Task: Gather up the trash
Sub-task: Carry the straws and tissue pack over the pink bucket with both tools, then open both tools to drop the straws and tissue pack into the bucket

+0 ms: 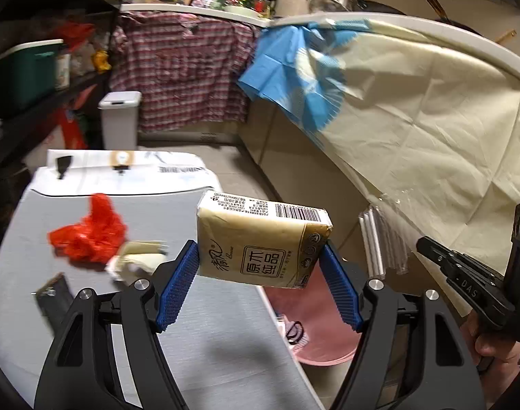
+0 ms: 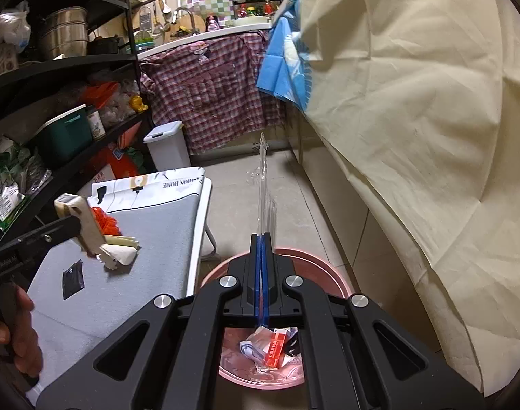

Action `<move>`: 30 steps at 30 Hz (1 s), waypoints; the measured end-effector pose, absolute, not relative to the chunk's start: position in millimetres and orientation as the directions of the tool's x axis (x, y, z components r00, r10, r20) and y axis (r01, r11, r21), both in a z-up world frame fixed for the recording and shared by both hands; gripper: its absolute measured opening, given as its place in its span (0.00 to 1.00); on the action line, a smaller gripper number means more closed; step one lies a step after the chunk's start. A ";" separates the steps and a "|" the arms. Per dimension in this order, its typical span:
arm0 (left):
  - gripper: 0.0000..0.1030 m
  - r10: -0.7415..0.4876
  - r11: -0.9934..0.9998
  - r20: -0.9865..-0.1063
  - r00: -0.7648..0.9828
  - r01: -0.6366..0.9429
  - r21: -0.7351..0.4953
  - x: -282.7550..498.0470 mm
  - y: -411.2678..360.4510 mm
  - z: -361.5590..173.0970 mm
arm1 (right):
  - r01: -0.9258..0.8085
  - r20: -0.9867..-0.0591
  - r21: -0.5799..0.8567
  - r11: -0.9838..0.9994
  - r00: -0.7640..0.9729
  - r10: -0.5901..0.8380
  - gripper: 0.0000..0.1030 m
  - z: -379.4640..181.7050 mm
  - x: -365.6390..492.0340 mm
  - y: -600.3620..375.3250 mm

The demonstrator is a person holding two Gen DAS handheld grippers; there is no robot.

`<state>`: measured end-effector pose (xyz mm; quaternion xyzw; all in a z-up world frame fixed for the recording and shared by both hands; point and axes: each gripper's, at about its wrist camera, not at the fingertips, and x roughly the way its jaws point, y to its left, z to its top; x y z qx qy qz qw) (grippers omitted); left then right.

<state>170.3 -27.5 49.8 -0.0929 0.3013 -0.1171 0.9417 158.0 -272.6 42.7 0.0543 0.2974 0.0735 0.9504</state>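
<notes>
Pink plastic is showing low in both views: the basin (image 2: pixel 314 259) is standing on the floor just right of the grey table (image 1: pixel 178 324), and it is already holding some wrappers (image 2: pixel 270 345), white and red ones.

The left gripper (image 1: pixel 260 266) is gripping a tissue pack (image 1: pixel 260 242) between its blue pads (image 1: pixel 178 290), and the pack is hanging above the near right part of the table, close to the basin's edge. The right gripper (image 2: pixel 260 242) is fully closed on a clear plastic strip (image 2: pixel 263 184), which is sticking up and far from the pads, above the basin.

To do this step well, I think each hand should be bringing its thing right above the middle of the basin before the jaws are opening, because the pack is wide and could be landing on the rim. The strip is light and long, so lowering it first seems safer.

A red bag (image 1: pixel 89 235), some crumpled paper (image 1: pixel 137 259) and a small black packet (image 2: pixel 72 278) are still lying on the table, farther left. A white bin (image 2: pixel 167 143) is standing closed at the far side.
</notes>
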 end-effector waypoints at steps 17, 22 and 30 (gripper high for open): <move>0.68 -0.335 0.942 -0.601 0.726 0.274 -0.194 192.6 -94.8 9.9 | -0.086 -0.601 0.146 0.986 0.784 0.157 0.01 28.8 166.1 -286.4; 0.69 -0.339 0.940 -0.596 0.728 0.288 -0.182 194.4 -103.0 10.5 | -0.091 -0.606 0.145 0.985 0.779 0.161 0.01 27.8 168.7 -284.9; 0.71 -0.338 0.941 -0.596 0.729 0.285 -0.184 196.2 -102.9 10.6 | -0.110 -0.641 0.128 0.986 0.749 0.167 0.06 19.5 175.6 -281.8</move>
